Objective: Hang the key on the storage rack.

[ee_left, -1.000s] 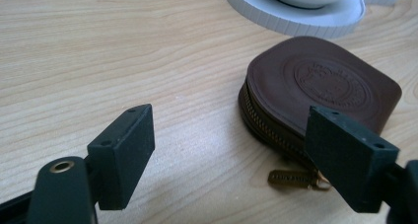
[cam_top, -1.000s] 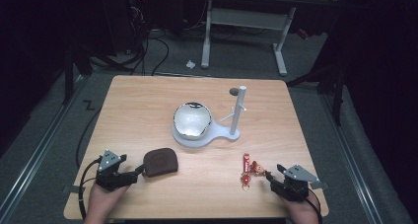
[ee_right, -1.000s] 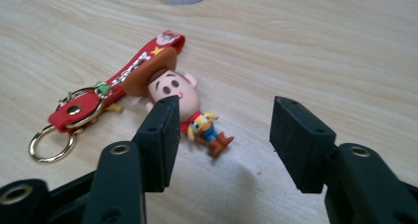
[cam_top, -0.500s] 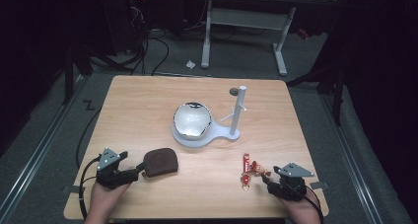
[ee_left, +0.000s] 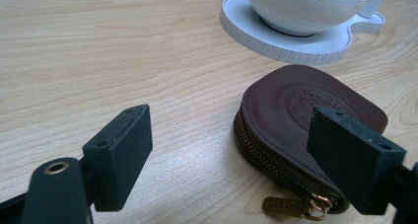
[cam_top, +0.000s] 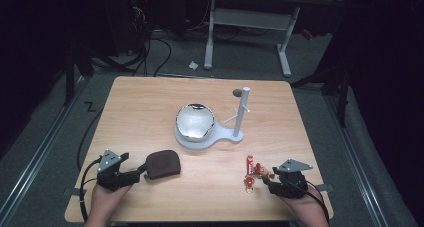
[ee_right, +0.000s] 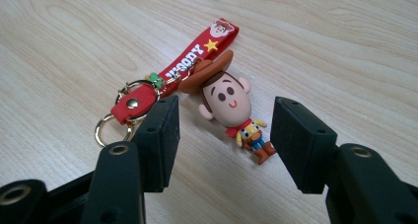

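Nothing is picked up yet: my right gripper (ee_right: 224, 135) has its jaws spread, just closing, around the keychain figure (ee_right: 231, 108); my left gripper (ee_left: 231, 155) gapes beside the pouch (ee_left: 300, 118) on the desk (cam_top: 150, 112).

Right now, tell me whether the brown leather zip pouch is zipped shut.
Shut: the pouch lies flat, zip teeth meeting, brass pull at the end.

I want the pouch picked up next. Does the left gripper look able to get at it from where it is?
Probably yes. The left gripper stands open right at the brown zip pouch, one jaw already alongside its near edge, and nothing lies between them on the table. The white stand sits clear behind.
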### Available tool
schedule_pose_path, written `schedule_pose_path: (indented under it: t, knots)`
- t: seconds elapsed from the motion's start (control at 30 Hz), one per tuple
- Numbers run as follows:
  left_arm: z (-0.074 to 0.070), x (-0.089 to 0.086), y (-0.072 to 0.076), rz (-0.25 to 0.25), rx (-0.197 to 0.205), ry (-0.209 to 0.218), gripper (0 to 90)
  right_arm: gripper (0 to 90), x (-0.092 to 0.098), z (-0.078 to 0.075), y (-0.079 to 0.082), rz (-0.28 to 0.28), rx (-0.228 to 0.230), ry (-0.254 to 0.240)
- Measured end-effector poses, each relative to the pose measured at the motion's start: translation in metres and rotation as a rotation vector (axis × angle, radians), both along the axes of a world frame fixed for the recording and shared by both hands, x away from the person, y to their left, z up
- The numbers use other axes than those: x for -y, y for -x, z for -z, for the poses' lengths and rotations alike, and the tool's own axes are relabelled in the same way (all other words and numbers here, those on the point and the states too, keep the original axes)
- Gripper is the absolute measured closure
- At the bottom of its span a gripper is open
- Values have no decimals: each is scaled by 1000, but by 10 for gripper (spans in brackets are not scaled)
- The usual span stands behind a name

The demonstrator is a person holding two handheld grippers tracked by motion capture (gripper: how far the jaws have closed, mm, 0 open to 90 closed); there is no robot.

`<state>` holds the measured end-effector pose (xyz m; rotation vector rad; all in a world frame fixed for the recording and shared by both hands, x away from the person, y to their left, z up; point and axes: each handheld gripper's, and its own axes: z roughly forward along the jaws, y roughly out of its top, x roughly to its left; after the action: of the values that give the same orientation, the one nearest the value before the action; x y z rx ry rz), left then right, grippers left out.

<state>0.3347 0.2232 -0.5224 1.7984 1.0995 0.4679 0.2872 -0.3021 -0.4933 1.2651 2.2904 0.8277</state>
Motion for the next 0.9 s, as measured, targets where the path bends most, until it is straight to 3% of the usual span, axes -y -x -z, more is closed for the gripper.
schedule_pose_path:
  t: [0.27, 0.6, 0.9]
  knots:
    - [1, -2, 0, 5, -3, 6, 178, 454, -1, -1, -9, 25, -73, 20]
    - [2, 0, 0, 18, 1, 4, 177, 469, -11, -2, -16, -23, -162, 79]
    - [1, -2, 2, 24, 7, 6, 170, 477, -16, -9, -26, -36, -200, 114]
